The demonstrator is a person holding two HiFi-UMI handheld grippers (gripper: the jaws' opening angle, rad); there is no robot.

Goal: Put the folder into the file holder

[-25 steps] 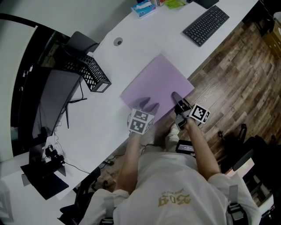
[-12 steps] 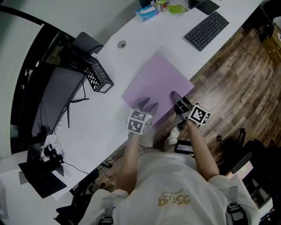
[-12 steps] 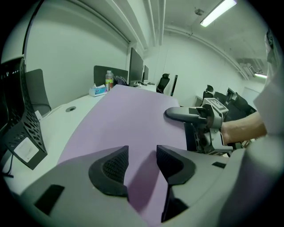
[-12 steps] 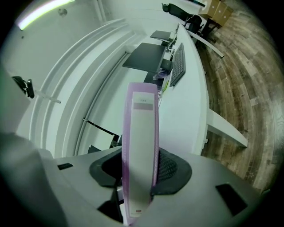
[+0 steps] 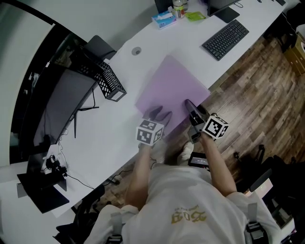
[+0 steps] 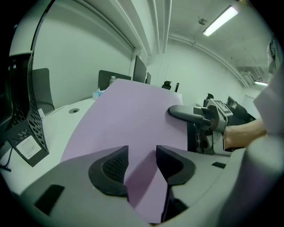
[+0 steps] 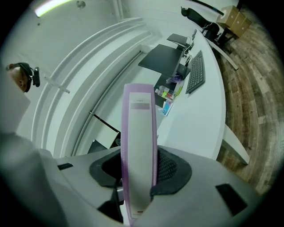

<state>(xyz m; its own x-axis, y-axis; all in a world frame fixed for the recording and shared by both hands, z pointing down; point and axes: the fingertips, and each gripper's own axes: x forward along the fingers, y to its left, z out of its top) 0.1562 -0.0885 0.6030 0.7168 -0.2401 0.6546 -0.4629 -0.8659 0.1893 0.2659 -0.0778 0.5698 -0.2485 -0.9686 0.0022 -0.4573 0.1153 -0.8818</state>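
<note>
A purple folder point(image 5: 174, 88) lies flat on the white desk point(image 5: 109, 128), one corner over the front edge. My right gripper point(image 5: 192, 107) is shut on its near right edge; in the right gripper view the folder's spine point(image 7: 140, 142) stands upright between the pads. My left gripper point(image 5: 159, 113) is open, its fingers resting over the folder's near left part, with the purple sheet point(image 6: 128, 119) showing between them. The black mesh file holder point(image 5: 106, 80) stands at the desk's left, apart from the folder, and shows at the left edge point(image 6: 22, 119) of the left gripper view.
A black keyboard point(image 5: 225, 33) lies at the far right of the desk, a blue tissue box point(image 5: 165, 19) and a bottle point(image 5: 178, 7) at the back. A cable grommet point(image 5: 137, 50) sits beyond the folder. A dark monitor point(image 5: 66, 105) stands left. Wooden floor point(image 5: 257, 86) lies right.
The head camera has drifted a little, so the desk sits slightly higher and to the right in view. Both grippers and the folder keep their places.
</note>
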